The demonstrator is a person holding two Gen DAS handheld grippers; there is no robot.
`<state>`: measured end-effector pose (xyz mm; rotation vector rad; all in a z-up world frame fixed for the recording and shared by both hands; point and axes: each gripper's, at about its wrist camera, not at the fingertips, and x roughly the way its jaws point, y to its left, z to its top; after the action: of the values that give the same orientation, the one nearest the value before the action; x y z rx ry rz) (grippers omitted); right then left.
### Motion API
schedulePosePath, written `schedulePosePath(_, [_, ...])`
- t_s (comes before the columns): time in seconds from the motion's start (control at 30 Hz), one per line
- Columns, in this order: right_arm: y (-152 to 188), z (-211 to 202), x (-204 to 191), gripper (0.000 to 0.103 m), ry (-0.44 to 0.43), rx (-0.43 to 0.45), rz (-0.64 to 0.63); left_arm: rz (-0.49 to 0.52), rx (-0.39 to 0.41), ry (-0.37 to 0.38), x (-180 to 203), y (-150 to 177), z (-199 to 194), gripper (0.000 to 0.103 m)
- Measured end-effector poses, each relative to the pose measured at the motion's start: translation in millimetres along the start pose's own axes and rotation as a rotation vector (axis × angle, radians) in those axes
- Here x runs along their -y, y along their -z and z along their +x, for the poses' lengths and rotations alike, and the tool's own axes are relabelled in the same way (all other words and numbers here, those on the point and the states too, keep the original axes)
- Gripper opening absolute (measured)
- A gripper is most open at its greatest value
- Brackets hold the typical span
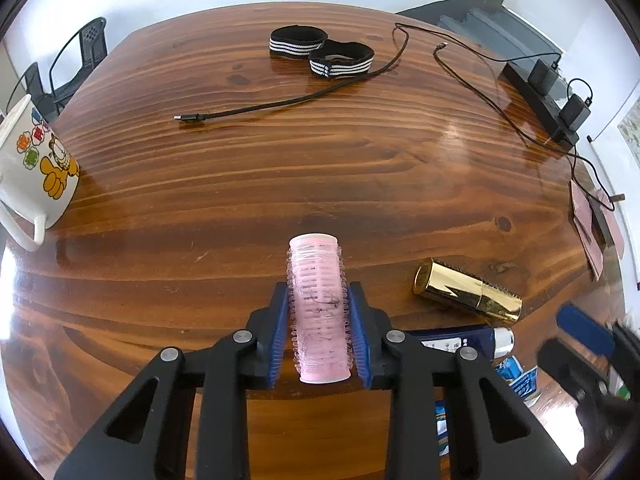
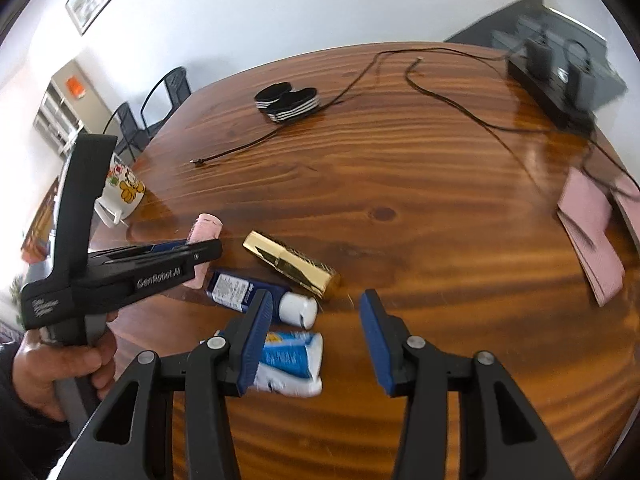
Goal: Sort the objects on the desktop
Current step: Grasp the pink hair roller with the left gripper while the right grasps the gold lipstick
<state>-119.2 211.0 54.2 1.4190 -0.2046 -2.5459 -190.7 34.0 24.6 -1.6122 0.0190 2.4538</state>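
My left gripper is shut on a pink hair roller, held lengthwise between its blue pads above the wooden table; the roller also shows in the right wrist view. A gold tube lies to the right of it, also seen in the right wrist view. A dark blue tube with a white cap and a blue-white tube lie near the front edge. My right gripper is open and empty above them.
A Garfield mug stands at the left edge. Two striped black bands and a black cable lie at the back. A power strip with adapters and a pink wallet are at the right.
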Motion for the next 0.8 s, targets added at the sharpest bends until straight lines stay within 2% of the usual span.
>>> schedulePosePath(0.13, [-9.9,16.9,-7.1,0.05,0.003,-0.012,-0.065,0.023,0.014,-0.012,0.0,2.2,-3.6,0.03])
schedulePosePath(0.33, [-20.5,41.4,-15.7,0.05,0.018,-0.042,-0.163,0.01,0.028,0.008,-2.7,2.9,-10.8,0.03])
schedulePosePath(0.7, [-26.5,63.7,-23.5,0.05,0.003,-0.094,-0.225,-0.016,0.017,0.005,-6.1,6.5,-12.5,0.03])
schedulePosePath(0.8, [-25.8,65.8,-24.7,0.041,0.0,-0.097,-0.232,-0.016,0.017,0.01,-5.9,6.3,-13.8,0.03])
